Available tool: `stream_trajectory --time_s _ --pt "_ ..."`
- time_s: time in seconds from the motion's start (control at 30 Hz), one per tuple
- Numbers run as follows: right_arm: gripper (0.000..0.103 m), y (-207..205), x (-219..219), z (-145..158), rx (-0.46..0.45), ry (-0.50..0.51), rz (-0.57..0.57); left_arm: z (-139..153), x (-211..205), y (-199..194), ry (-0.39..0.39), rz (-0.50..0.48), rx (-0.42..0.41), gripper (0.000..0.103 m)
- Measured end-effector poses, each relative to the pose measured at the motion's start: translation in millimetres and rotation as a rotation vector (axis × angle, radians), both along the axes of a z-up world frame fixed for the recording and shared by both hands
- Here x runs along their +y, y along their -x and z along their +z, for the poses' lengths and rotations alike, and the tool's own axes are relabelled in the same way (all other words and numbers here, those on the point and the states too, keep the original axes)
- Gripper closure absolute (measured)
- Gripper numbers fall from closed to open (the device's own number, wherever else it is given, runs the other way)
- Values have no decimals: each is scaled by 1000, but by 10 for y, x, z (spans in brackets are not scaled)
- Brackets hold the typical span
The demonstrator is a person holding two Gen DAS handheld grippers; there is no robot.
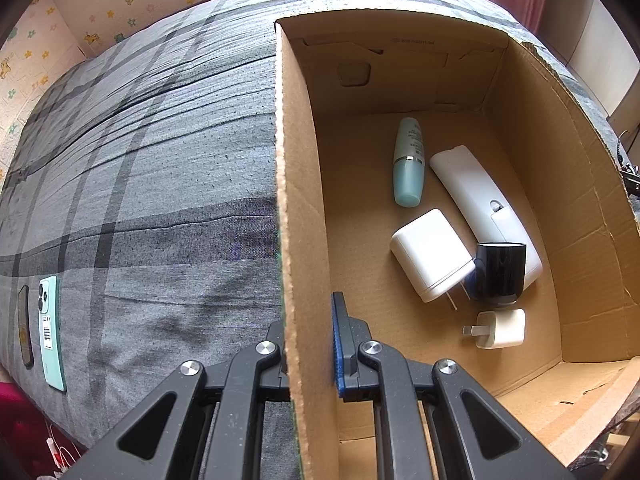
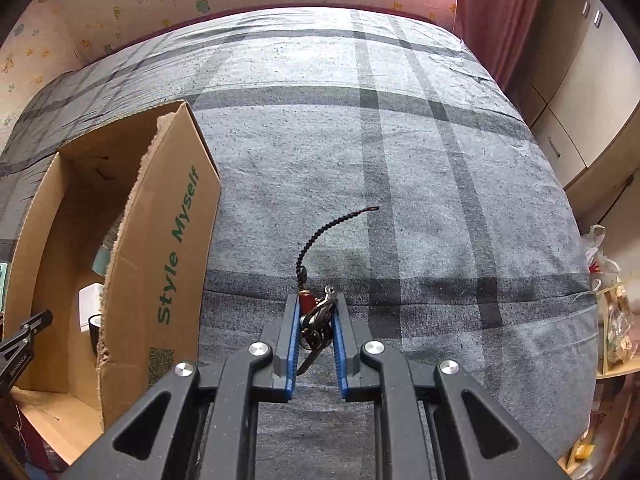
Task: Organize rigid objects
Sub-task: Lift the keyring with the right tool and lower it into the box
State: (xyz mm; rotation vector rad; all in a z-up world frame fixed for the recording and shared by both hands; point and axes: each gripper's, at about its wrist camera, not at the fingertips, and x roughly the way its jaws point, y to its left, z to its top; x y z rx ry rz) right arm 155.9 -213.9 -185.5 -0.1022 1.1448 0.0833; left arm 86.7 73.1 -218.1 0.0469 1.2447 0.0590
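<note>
1. a grey plaid bedcover [image 2: 360, 152] spreads across both views.
2. cream wallpaper [image 1: 36, 52] with small cartoon prints lines the far wall.
3. a dark red curtain [image 2: 500, 8] hangs at the right.
4. pale cabinet doors [image 2: 584, 92] stand beside the curtain.
5. plastic bags [image 2: 600, 256] sit past the bed's right edge.

Both grippers, left gripper [image 1: 308, 344] and right gripper [image 2: 316, 332], show black plastic linkage arms with triangular cut-outs, round silver screws, and ribbed blue finger pads [image 2: 340, 344].
</note>
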Motion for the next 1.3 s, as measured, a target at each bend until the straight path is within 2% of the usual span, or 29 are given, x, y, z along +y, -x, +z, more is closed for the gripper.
stream_trajectory --time_s 0.53,0.77,1.0,1.3 --pt "89 26 459 773 -108 -14 95 6 1 -15 5 1 1 91" --pt "89 63 739 1001 -142 -34 157 10 2 -19 8 3 1 91" --pt "89 125 1037 1055 -146 -60 226 12 0 -21 8 3 1 91" --pt "89 188 1429 868 -103 -78 299 18 1 -22 6 1 2 91"
